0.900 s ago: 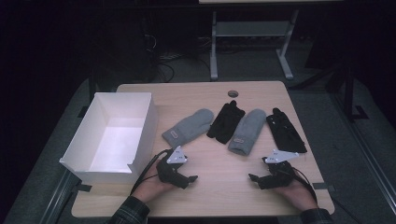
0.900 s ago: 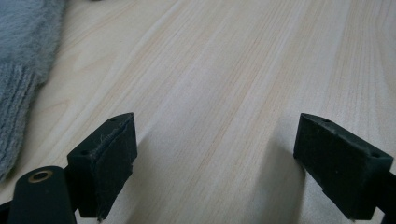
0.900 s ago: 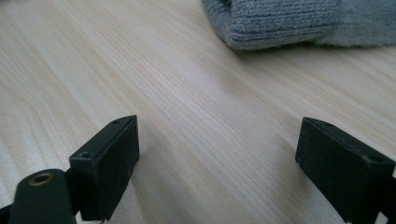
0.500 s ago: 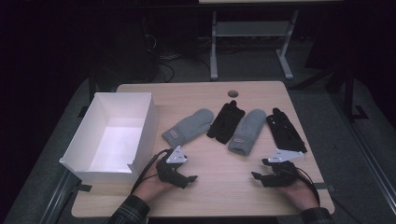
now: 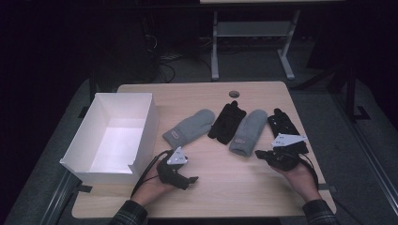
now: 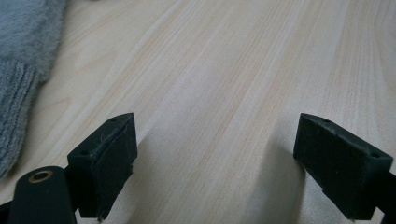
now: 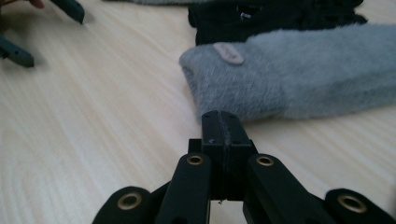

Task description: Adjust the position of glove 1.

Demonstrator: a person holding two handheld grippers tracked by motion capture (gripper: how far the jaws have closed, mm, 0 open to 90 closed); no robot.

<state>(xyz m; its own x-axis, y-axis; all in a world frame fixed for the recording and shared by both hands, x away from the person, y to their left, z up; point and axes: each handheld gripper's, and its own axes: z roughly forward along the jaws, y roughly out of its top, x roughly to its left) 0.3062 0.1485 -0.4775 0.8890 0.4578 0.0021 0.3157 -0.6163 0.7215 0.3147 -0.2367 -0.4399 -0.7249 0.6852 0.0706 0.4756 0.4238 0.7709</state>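
Two grey mittens and two black gloves lie in a row across the table's middle. The left grey mitten (image 5: 190, 127) has its cuff at the left edge of the left gripper view (image 6: 21, 79). My left gripper (image 5: 188, 175) (image 6: 217, 140) rests low over bare wood in front of it, jaws wide open and nothing between them. My right gripper (image 5: 259, 153) (image 7: 223, 123) is shut and empty, its tip just short of the cuff of the right grey mitten (image 5: 248, 131) (image 7: 299, 77). One black glove (image 5: 227, 121) (image 7: 275, 16) lies between the mittens, the other black glove (image 5: 281, 123) at the far right.
An open white box (image 5: 141, 122) stands at the table's left side, close to my left hand. A small round disc (image 5: 233, 93) sits near the far edge. The wooden table (image 5: 234, 187) has bare room along its front. A metal frame (image 5: 248, 33) stands on the floor beyond.
My right hand has slid a little away from the front edge, towards the right grey mitten. The left hand and the gloves have stayed put.
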